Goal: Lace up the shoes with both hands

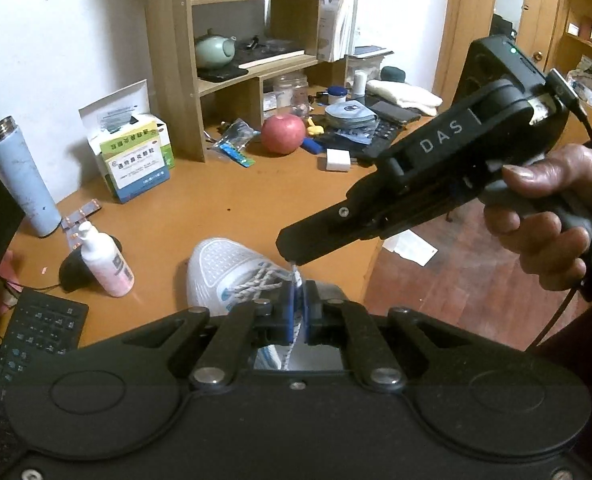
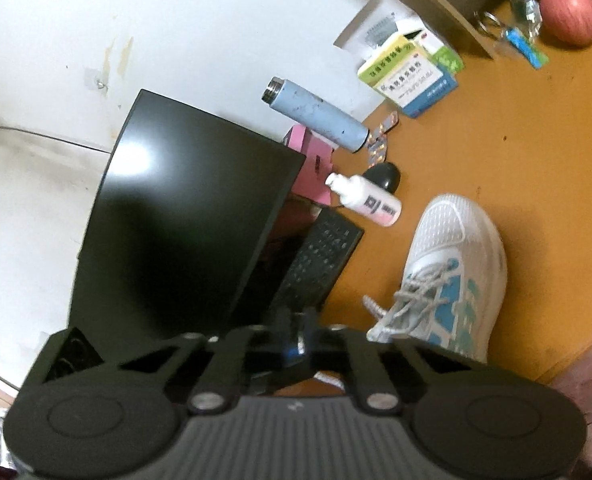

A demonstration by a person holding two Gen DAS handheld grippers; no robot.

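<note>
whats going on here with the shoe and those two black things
A person is lacing a white shoe on a cluttered desk with a hand-held gripper in each hand. The left hand-held gripper is shut on the lace. The right hand-held gripper is shut too, its tip right at the lace's end.

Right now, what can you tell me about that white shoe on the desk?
The white shoe is a mesh-topped trainer with blue patches on its side and speckled white-grey laces. It stands upright on its sole on the orange-brown desk, close to the desk's edge, beside a black keyboard. It is partly laced. One lace end rises from it into the shut left gripper, with the tip poking out just below the right gripper.
</note>
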